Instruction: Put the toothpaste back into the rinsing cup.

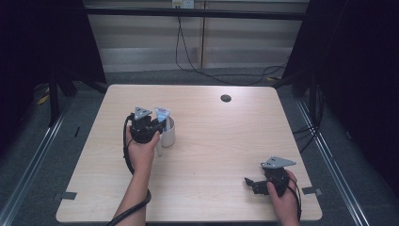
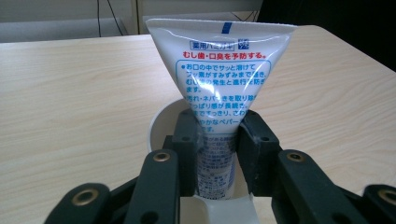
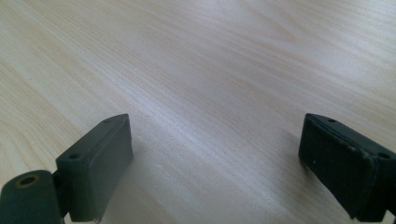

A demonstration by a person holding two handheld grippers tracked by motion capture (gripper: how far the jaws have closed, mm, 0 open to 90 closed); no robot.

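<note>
Pale wood-grain table (image 1: 211,155), rounded corners, with 1 dark round grommet hole (image 1: 226,98) near its far edge. Grey floor around it, black cables (image 1: 197,66) trailing behind, dark curtains on both sides.

Item 1: white cup (image 1: 168,133), upright on the left half of the table, just beside your left hand (image 1: 141,153). In the left gripper view its rim (image 2: 161,122) curves behind and under the jaws.

Item 2: white tube (image 2: 219,74), crimped wide end up with a blue mark on the seam, narrow end down inside the cup. Blue and red Japanese print covers the face turned toward the camera. In the high view the crimped end (image 1: 162,113) stands above the cup rim.

Item 3: your left hand-held gripper (image 2: 215,149), clamped on the tube. Both black pads (image 2: 186,154) press the lower body of the tube from either side, and the film creases where they bite. From above, this gripper (image 1: 155,128) sits at the cup's near-left side, its grey plate (image 1: 142,112) on top and its cable looping down past your forearm.

Item 4: your right hand-held gripper (image 1: 250,182), low over the near right part of the table, well apart from the cup. Its jaws stand wide apart with bare wood between them; the right gripper view shows 2 pads (image 3: 100,163) and nothing held. Grey plate (image 1: 278,163) on top.
</note>
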